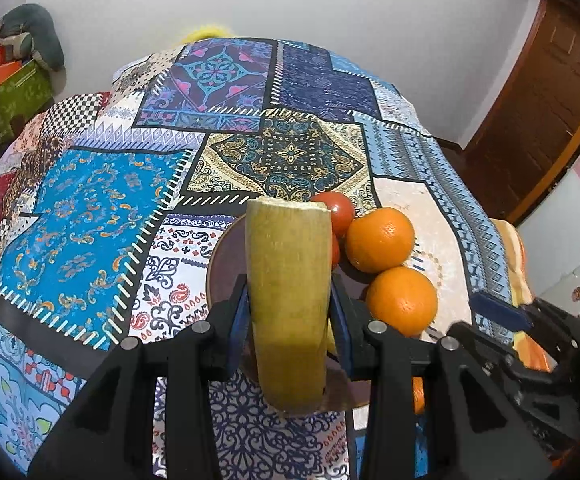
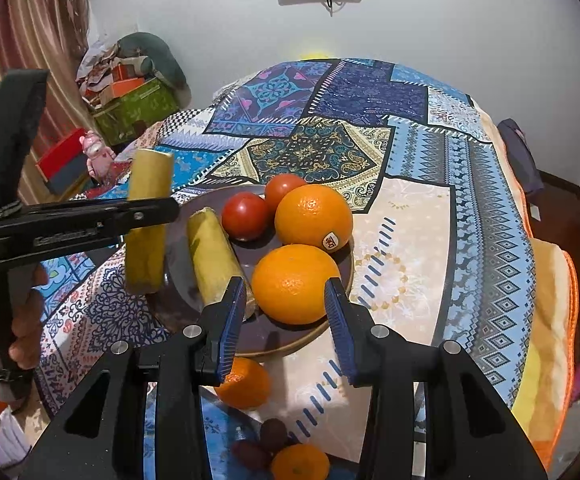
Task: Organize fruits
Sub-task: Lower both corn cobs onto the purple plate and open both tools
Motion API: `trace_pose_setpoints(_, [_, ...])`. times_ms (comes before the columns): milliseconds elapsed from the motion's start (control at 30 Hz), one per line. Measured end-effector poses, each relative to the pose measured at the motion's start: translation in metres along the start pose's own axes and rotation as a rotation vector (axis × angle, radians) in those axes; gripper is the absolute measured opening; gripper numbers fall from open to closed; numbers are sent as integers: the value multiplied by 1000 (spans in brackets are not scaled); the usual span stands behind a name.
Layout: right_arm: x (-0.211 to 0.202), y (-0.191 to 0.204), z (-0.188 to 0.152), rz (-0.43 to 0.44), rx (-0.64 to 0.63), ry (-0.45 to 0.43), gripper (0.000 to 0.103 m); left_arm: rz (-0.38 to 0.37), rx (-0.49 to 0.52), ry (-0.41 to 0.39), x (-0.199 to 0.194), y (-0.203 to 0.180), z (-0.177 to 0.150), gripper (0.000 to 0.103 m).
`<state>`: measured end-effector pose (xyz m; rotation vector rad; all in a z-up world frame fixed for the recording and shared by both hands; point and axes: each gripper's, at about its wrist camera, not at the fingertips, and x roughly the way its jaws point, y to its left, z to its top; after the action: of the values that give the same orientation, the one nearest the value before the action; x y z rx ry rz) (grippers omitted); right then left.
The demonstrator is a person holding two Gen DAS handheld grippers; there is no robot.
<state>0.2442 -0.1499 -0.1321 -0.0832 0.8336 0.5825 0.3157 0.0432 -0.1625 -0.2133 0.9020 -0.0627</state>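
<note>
My left gripper (image 1: 290,316) is shut on a yellow-green sugarcane piece (image 1: 290,300) and holds it upright over the left rim of a dark plate (image 1: 219,264); the piece also shows in the right wrist view (image 2: 147,224). The plate (image 2: 265,340) holds a second sugarcane piece (image 2: 213,256), two tomatoes (image 2: 245,216) and two oranges (image 2: 296,284). My right gripper (image 2: 281,320) is open and empty, just in front of the near orange.
A smaller orange (image 2: 245,384), another orange (image 2: 300,462) and dark round fruits (image 2: 263,440) lie below my right gripper near the table's front edge. The patchwork tablecloth (image 1: 89,216) covers the table. Boxes (image 2: 137,108) stand on the floor at the left.
</note>
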Motion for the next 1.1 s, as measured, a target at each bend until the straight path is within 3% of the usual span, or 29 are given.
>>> trace_pose_setpoints(200, [-1,-1,-2,-2,-7,1,38,30,-37,33,19,3,5,38])
trace_pose_setpoints(467, [-1,-2,-2,8,-3,-3,38,76,-12,48,27,1,3,38])
trace_pose_setpoints(1100, [-20,-7,-11,-13,20,-9,38,82,93,43,-12,-13,-11,43])
